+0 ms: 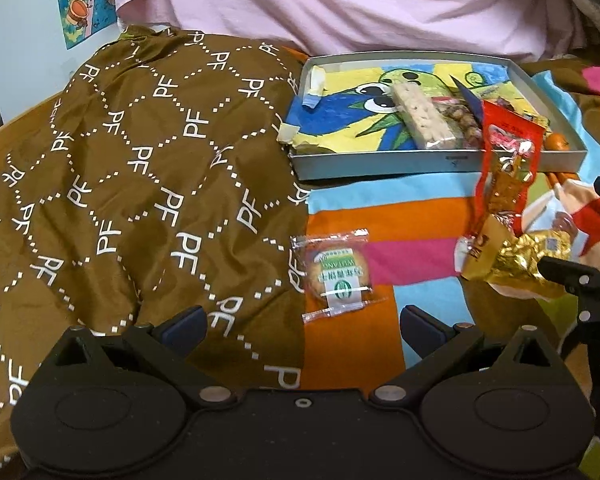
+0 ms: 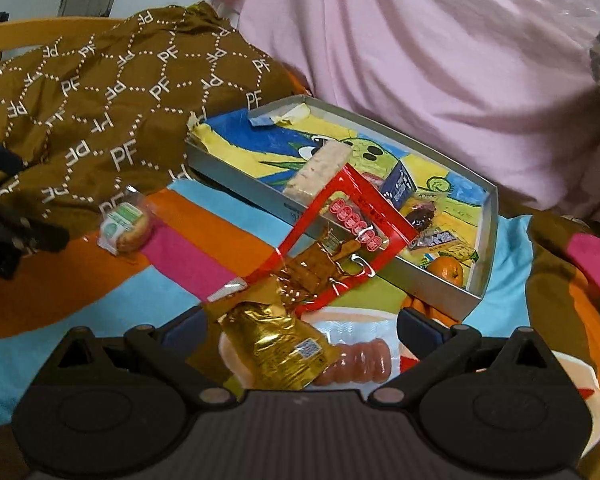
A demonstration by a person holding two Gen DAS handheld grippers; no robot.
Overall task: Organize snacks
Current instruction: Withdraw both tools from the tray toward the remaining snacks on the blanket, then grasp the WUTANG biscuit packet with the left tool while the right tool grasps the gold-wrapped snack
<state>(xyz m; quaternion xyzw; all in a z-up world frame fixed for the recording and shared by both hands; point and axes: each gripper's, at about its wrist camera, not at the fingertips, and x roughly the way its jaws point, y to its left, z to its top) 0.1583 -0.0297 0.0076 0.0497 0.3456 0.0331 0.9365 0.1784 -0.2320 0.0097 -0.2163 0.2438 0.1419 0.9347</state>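
Red packet (image 2: 340, 236) covers the near wall of the tray (image 2: 236, 178) and some of the snacks behind it; its print is too blurred to read. Gold wrapper (image 2: 278, 346) hides the near end of the pink ridged snack (image 2: 360, 362), and the left gripper (image 2: 4, 216) is cut off at the left picture edge there. In the left wrist view the orange (image 1: 556, 142) at the tray's right corner is mostly hidden behind the red packet, and the round biscuit (image 1: 336, 272) label is unreadable.
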